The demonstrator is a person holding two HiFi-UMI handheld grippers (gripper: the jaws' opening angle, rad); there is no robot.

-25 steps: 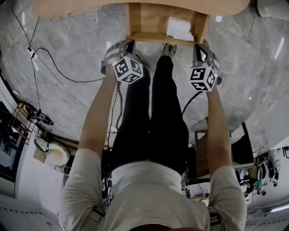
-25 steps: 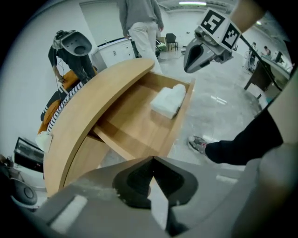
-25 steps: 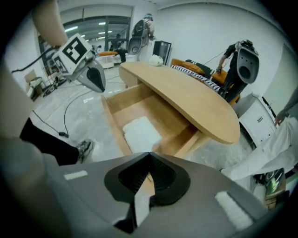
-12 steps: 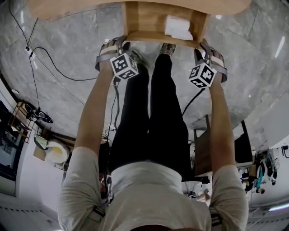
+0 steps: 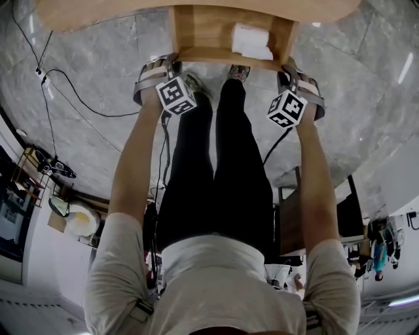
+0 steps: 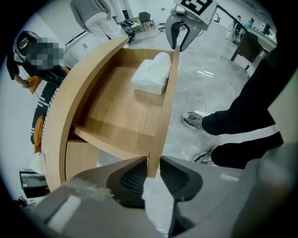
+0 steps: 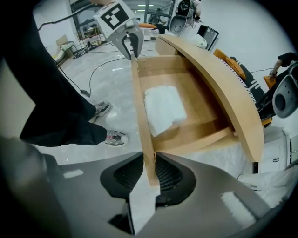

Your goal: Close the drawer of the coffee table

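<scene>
- One grey veined floor [image 5: 366, 98] lies under everything. A black cable [image 5: 78, 98] trails over it on the left of the head view.
- Wooden coffee table [image 5: 98, 13] with a curved top sits at the upper edge of the head view.
- Person's legs [image 5: 216, 170] in dark trousers stand just in front of the table, between the two arms.
- The drawer [image 5: 203, 26] is pulled out from under the top toward the person and stands open. Its front panel [image 5: 222, 56] faces the legs.
- The left gripper [image 6: 151, 165] points steeply down at the panel's left end. Its jaws have just been closing. The panel's corner sits between the tips with a thin gap, not clamped.
- The right gripper [image 7: 150, 172] points steeply down at the panel's right end. Its jaws have just been closing, and both pads lie against the panel's faces in a firm pinch.
- A white bundle [image 5: 252, 40] lies in the drawer's right half, against the front panel.
- A shoe [image 5: 243, 70] rests on the floor just outside the panel.
</scene>
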